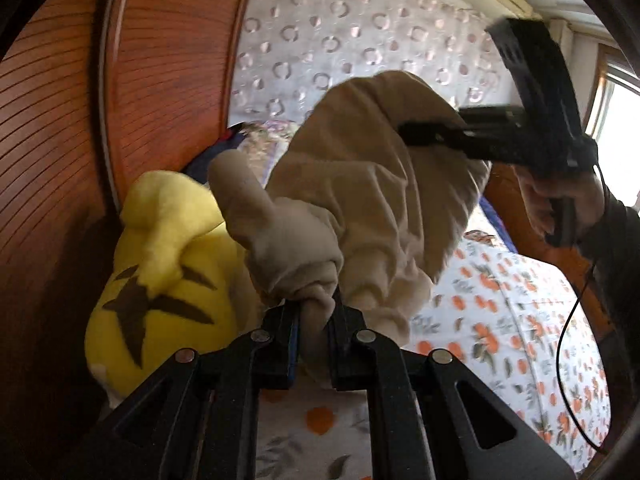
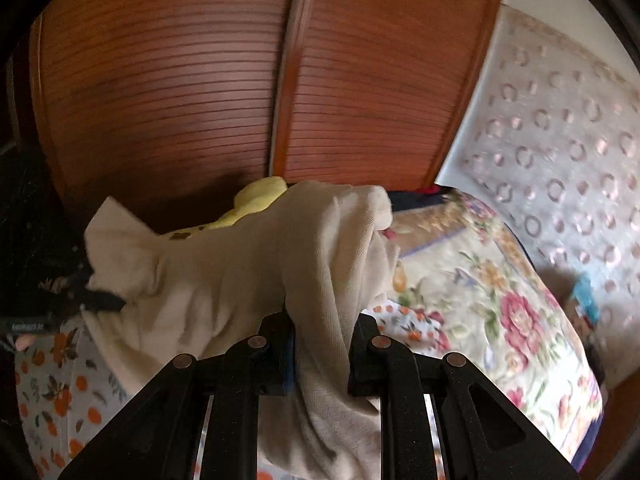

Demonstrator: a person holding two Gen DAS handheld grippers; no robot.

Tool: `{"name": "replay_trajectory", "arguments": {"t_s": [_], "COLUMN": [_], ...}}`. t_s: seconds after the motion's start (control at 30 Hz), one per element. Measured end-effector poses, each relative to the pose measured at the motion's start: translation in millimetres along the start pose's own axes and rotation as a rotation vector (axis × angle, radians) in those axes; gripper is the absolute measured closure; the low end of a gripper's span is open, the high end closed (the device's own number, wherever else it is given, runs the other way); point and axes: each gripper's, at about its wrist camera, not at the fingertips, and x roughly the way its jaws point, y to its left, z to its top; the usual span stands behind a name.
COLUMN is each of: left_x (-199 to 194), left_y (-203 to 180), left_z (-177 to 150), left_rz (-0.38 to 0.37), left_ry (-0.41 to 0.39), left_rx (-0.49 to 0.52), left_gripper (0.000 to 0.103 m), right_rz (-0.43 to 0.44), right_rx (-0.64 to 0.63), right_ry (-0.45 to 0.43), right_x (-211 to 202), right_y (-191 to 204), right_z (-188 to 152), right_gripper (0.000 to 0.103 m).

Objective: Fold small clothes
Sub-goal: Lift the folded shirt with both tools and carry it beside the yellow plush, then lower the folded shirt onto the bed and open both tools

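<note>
A small beige garment [image 1: 372, 184] hangs stretched in the air between both grippers, above the bed. My left gripper [image 1: 316, 312] is shut on a bunched corner of it at the bottom of the left wrist view. Up to the right, my right gripper [image 1: 404, 130], held by a hand [image 1: 560, 200], pinches another edge. In the right wrist view the same garment [image 2: 224, 272] drapes over and between the fingers of my right gripper [image 2: 322, 320], which is shut on it. My left gripper [image 2: 114, 302] grips the cloth's far left edge.
A yellow plush toy [image 1: 160, 280] lies behind the garment against the wooden wardrobe [image 1: 168, 80]. The bed has an orange-flowered sheet [image 1: 500, 320] and a floral quilt [image 2: 500, 300]. A ring-patterned curtain [image 1: 360, 32] hangs behind the bed.
</note>
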Motion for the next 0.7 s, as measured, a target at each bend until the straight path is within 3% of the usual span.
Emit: {"name": "replay_trajectory", "arguments": {"t_s": [0.2, 0.33, 0.37, 0.43, 0.5, 0.7], "left_x": [15.8, 24.1, 26.6, 27.7, 27.5, 2.8], "left_y": [12.3, 18.7, 18.4, 24.1, 25.6, 22.6], "left_z": [-7.7, -9.2, -10.7, -10.3, -10.7, -9.5], "left_rz": [0.046, 0.062, 0.074, 0.083, 0.095, 0.11], "left_ry": [0.033, 0.054, 0.06, 0.07, 0.071, 0.002], "left_rx": [-0.034, -0.044, -0.044, -0.049, -0.047, -0.001], "left_gripper": [0.091, 0.091, 0.091, 0.089, 0.086, 0.055], "right_rz": [0.01, -0.008, -0.015, -0.072, -0.081, -0.13], "right_rx": [-0.027, 0.015, 0.028, 0.07, 0.124, 0.264], "right_ry": [0.037, 0.052, 0.053, 0.047, 0.031, -0.031], "right_x": [51.7, 58.4, 62.3, 66.2, 63.5, 31.1], "right_y": [-7.4, -6.5, -6.8, -8.7, -15.3, -10.4], "right_z": [23.2, 26.2, 26.3, 26.4, 25.1, -4.4], "right_gripper": [0.084, 0.082, 0.079, 0.063, 0.053, 0.052]}}
